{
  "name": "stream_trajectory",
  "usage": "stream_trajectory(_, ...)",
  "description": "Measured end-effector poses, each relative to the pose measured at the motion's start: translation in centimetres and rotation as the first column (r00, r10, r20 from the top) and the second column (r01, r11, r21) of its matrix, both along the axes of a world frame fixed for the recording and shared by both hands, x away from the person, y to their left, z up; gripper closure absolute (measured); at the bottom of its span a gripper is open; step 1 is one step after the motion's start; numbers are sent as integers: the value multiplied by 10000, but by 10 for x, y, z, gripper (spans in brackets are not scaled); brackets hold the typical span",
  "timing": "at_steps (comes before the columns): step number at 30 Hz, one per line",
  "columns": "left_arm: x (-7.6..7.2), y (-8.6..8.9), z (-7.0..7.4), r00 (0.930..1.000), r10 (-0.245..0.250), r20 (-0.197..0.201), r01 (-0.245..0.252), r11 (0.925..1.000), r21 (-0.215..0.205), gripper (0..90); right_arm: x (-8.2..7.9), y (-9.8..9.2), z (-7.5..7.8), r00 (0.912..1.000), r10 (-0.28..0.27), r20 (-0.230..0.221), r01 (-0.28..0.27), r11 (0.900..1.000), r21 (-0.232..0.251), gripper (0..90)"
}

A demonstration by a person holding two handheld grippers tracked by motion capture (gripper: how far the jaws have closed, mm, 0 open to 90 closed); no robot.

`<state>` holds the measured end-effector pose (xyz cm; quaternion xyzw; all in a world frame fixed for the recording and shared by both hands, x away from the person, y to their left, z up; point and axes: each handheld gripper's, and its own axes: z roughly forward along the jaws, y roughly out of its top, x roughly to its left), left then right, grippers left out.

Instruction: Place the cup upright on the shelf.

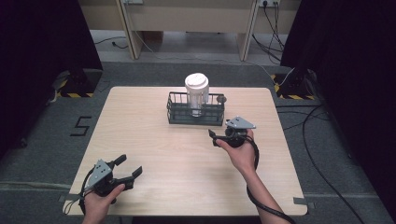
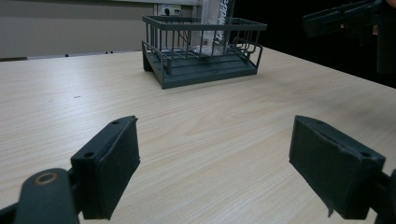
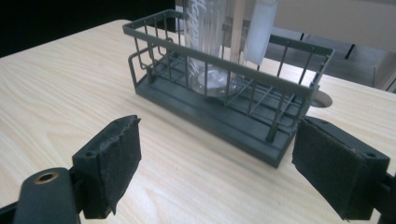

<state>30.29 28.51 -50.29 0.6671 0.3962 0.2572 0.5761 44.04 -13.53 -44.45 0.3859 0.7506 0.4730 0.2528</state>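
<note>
Right gripper (image 1: 219,135) raised near basket (image 1: 195,115), jaws apart, wrist extended

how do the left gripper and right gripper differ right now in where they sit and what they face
The left gripper sits at the table's near left corner, far from the wire basket; the right gripper hovers just in front of that basket. In its own view, the left gripper sees the basket small and distant; the right gripper's view shows it close, with the clear lidded cup standing inside. Both have their jaws wide open and hold nothing.

Even, soft light; mild blur.
</note>
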Motion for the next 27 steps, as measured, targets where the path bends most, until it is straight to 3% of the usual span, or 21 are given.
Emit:
stream_trajectory(19,0,0,0,10000,25,-13,-25,10000,4,154,-32,-39,-24,9985,-428,-341,416,9985,-351,161)
stream_trajectory(27,0,0,-1,10000,32,-35,-32,10000,44,154,-50,-56,-34,9969,-731,-305,727,9972,-145,162)
